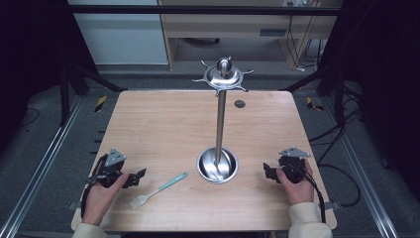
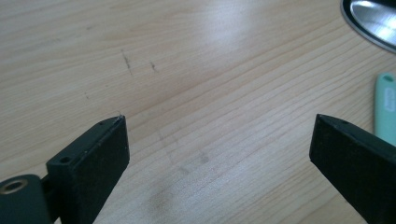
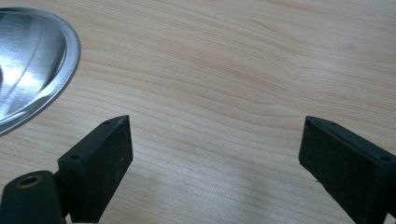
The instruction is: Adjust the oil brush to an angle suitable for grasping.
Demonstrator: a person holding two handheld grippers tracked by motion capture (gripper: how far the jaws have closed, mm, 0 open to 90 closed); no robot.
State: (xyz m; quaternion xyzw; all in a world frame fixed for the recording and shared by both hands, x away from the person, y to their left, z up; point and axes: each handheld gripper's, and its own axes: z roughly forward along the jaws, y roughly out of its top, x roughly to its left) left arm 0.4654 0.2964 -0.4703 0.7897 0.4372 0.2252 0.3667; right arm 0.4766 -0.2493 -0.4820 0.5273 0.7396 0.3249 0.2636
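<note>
No text, label, brand or number can be read on anything here. The mint spatula (image 1: 158, 190) bears a faint raised patch at its handle end (too blurred to tell whether it is lettering), and the steel stand (image 1: 218, 165) carries no legible mark.

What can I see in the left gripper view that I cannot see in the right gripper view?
The left gripper view alone has the end of the mint spatula at its right edge, and dark scuff marks on the wood. The right gripper view alone has the right tool, its jaws wide apart. Both show the wooden table and a part of the steel base of the rack; the left tool is open too.
</note>
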